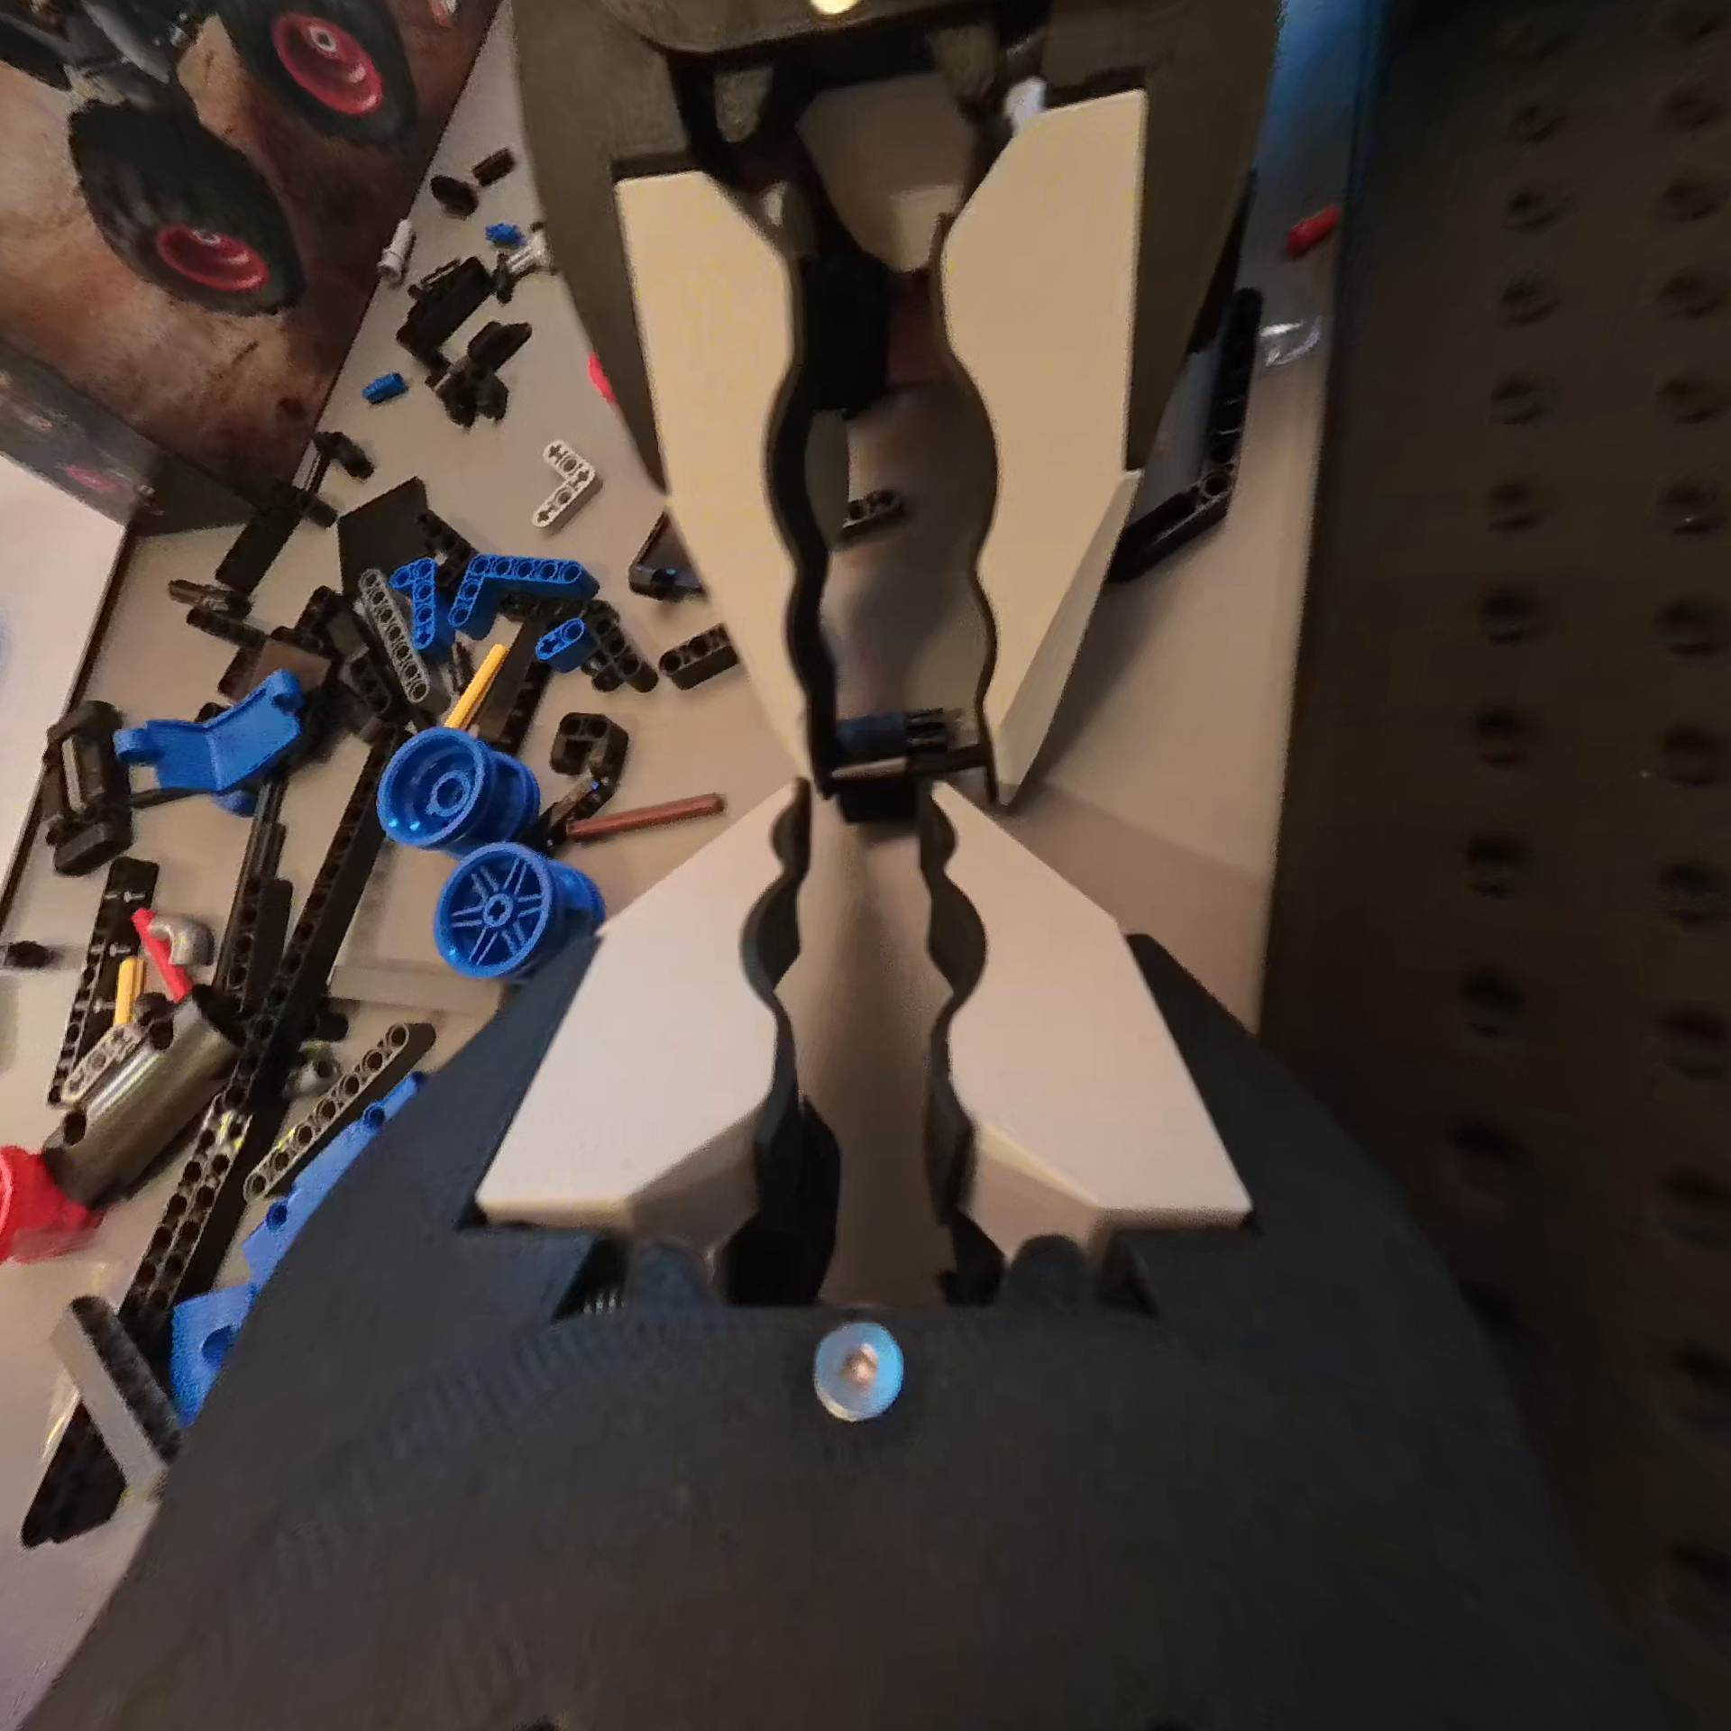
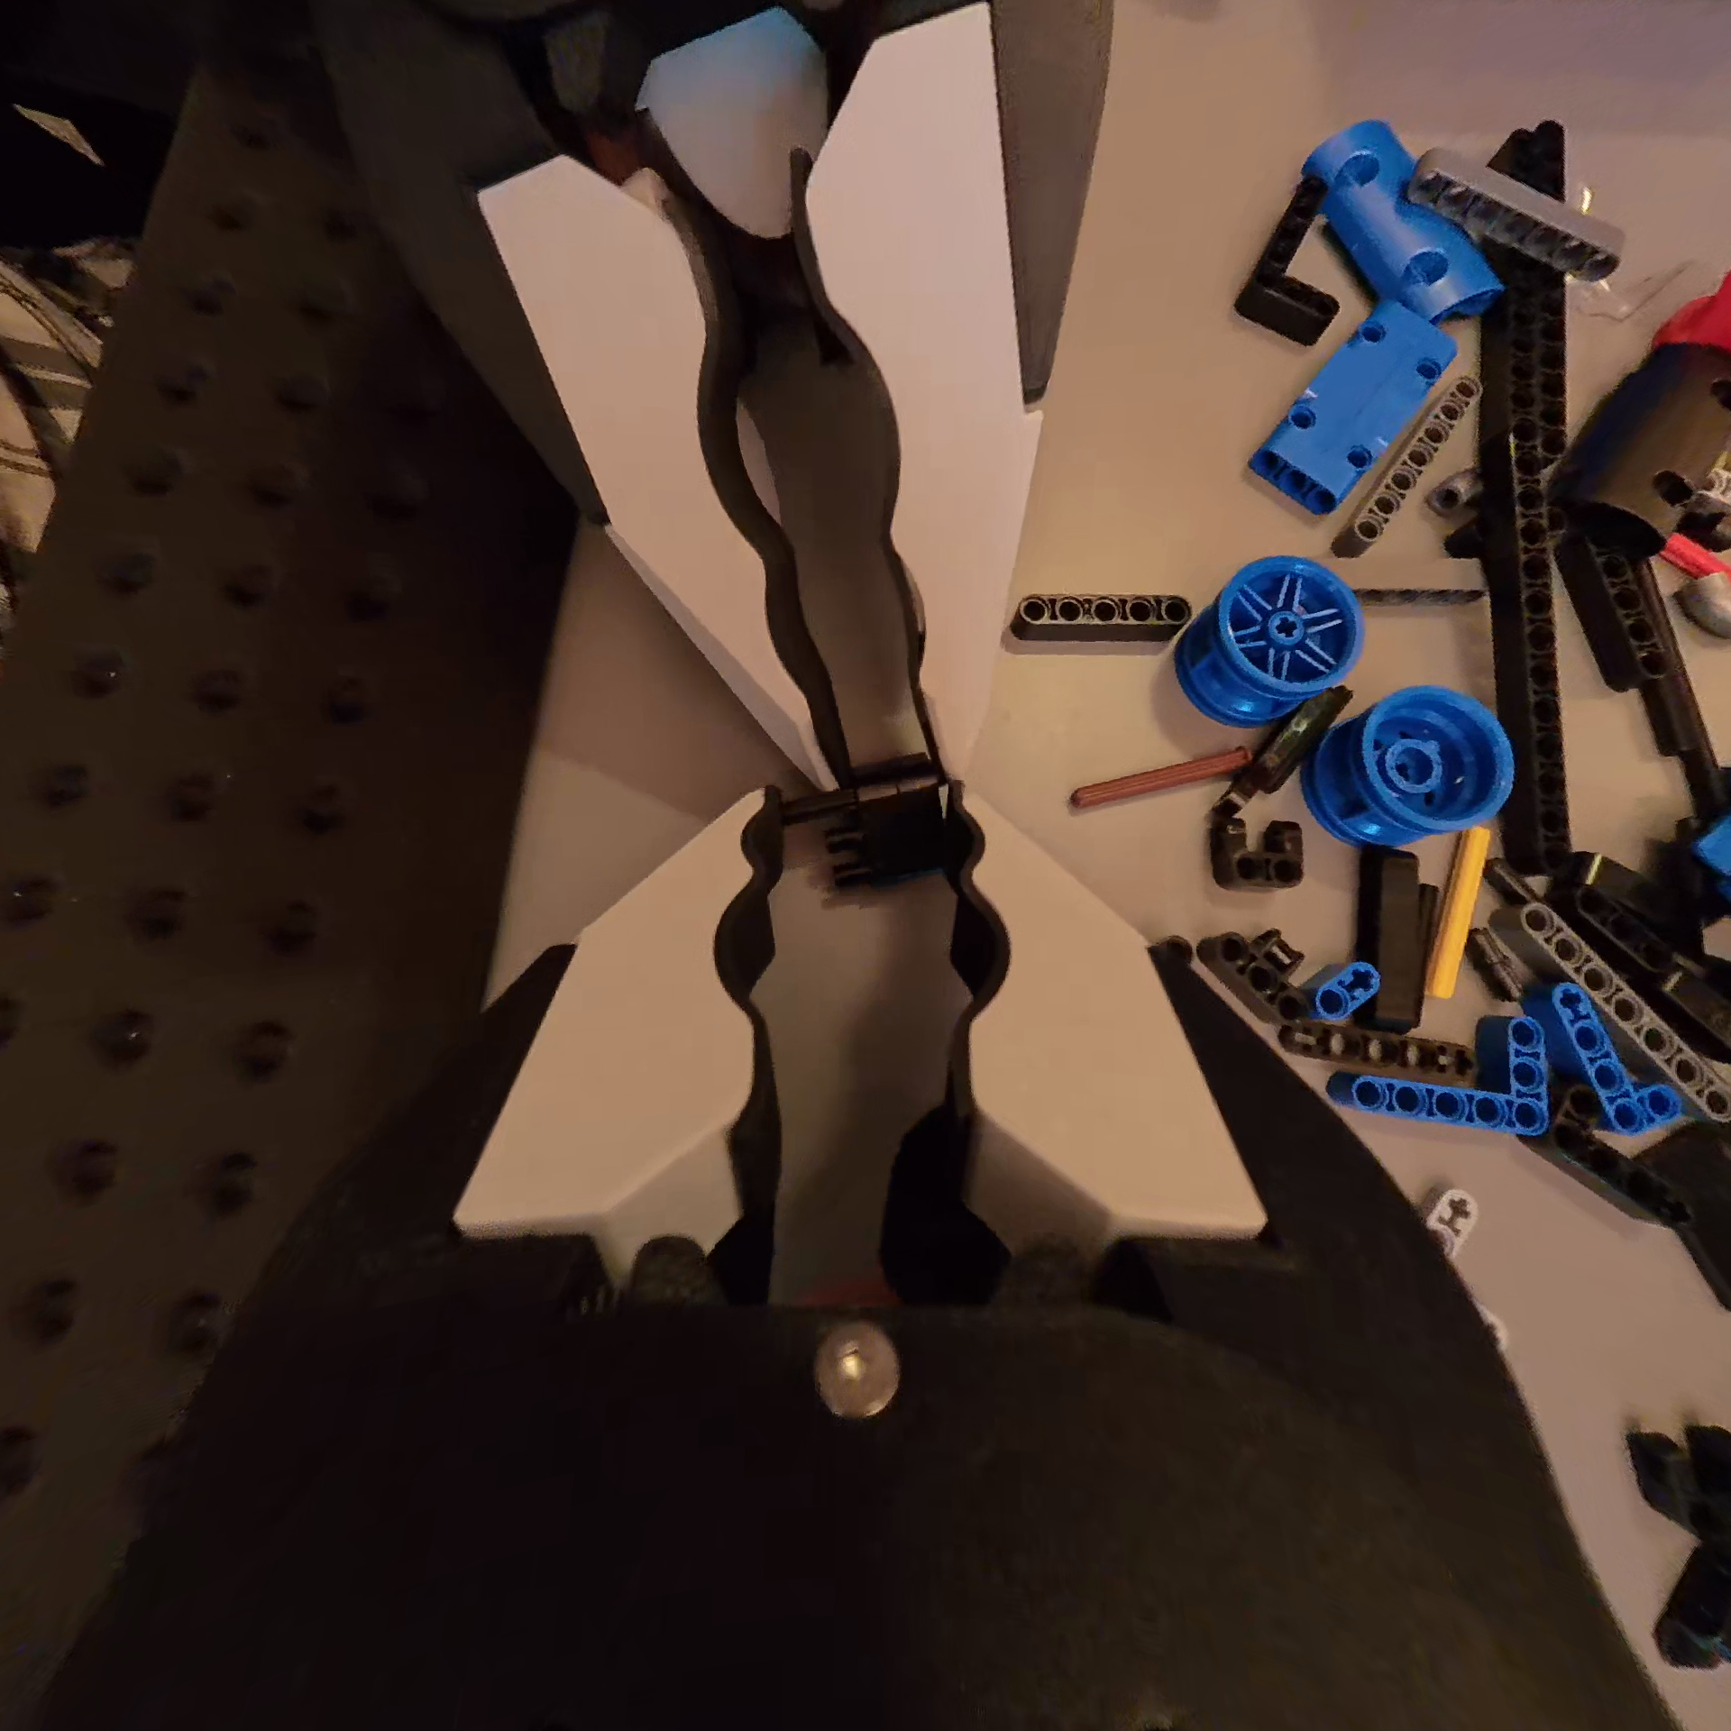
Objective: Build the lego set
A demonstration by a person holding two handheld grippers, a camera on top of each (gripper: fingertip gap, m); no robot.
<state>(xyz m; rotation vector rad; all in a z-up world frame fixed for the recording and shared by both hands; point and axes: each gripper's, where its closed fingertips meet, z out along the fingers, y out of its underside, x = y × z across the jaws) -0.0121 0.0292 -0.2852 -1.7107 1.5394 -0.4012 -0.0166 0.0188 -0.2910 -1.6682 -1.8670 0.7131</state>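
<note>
Tip to tip, the right gripper (image 2: 866, 843) clamps a small black connector piece (image 2: 876, 843) – light, rigid, slippery plastic, best pinched across flat sides – while the left gripper (image 1: 866, 806) pinches its other end.

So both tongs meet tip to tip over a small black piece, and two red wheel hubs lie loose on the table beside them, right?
Nearly. The wheel hubs are blue, not red, as the right wrist view shows. Both tongs do meet over the small black piece.
</note>
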